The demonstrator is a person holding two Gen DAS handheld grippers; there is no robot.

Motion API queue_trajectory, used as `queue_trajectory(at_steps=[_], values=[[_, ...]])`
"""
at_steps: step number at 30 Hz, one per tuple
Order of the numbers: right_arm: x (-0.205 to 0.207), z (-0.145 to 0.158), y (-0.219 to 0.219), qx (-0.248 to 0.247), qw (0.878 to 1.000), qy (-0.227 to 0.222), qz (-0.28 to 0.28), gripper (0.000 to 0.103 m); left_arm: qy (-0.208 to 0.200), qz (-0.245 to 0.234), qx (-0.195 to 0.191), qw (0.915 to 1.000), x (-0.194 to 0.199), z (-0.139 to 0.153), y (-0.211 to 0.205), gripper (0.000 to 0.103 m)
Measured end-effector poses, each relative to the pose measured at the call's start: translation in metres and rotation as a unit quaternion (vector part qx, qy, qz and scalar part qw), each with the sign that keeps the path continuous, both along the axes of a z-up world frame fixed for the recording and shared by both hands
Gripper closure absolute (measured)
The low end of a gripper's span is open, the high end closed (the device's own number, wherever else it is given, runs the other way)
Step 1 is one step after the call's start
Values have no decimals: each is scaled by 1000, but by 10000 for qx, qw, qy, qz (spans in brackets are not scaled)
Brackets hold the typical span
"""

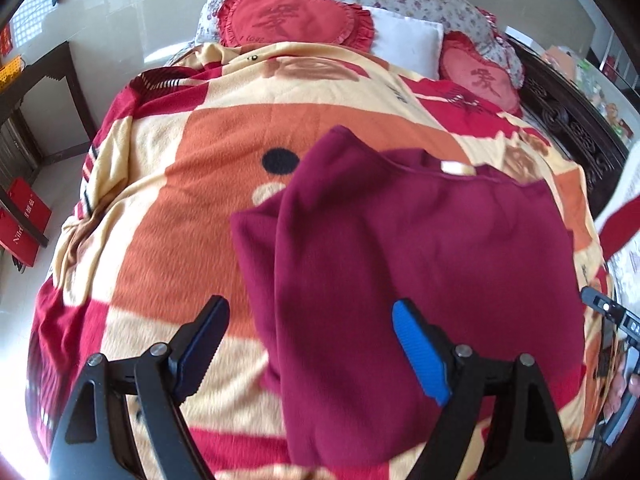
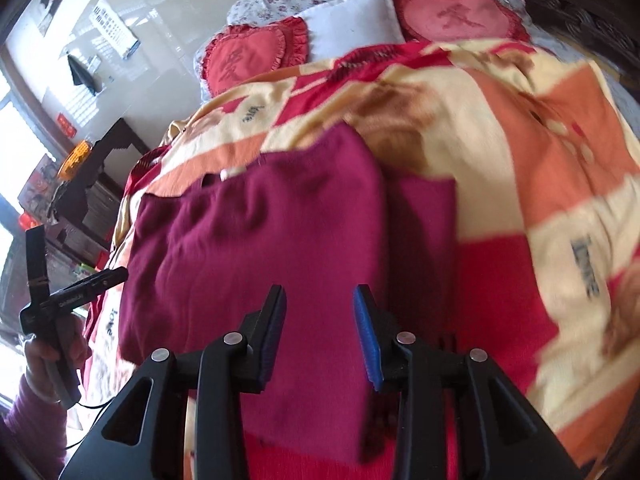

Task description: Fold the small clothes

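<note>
While the maroon garment [image 1: 420, 248] lies partly folded on the patterned blanket [image 1: 168, 184] covering the bed, the left gripper [image 1: 310, 344] hangs above its near edge with jaws spread wide and nothing between them. The right gripper [image 2: 320, 328] hovers over the same cloth, jaws parted, pads pressing on nothing. Heart-shaped cushions [image 1: 292, 16] sit near the headboard.

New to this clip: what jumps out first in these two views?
The maroon garment, partly folded, lies mid-bed on a loud red, orange and cream blanket. Both hand-held grippers hover over its near edge with nothing between the jaws: the left hand-held gripper spread wide, the right hand-held gripper narrower. Red heart cushions sit at the head of the bed.
</note>
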State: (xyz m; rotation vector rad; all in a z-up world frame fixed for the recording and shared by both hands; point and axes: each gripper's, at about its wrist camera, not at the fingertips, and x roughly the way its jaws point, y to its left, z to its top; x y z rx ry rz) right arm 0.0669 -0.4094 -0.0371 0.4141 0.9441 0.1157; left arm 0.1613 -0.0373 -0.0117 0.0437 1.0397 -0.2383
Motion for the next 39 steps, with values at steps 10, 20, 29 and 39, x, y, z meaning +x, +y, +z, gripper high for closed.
queue_trajectory(at_steps=[10, 20, 29, 39], values=[[-47, -23, -15, 206, 9992, 290, -205, 83, 287, -356, -354, 9983, -71, -21, 58, 16], [-51, -40, -11, 360, 9984, 421, -145, 78, 488, -442, -683, 9955, -74, -49, 56, 26], [-45, -41, 0, 347, 9989, 304, 73, 103, 564, -1055, -497, 9916, -69, -50, 28, 90], [-66, -9, -12, -167, 9995, 84, 238, 103, 557, -1116, -342, 9916, -83, -51, 40, 93]])
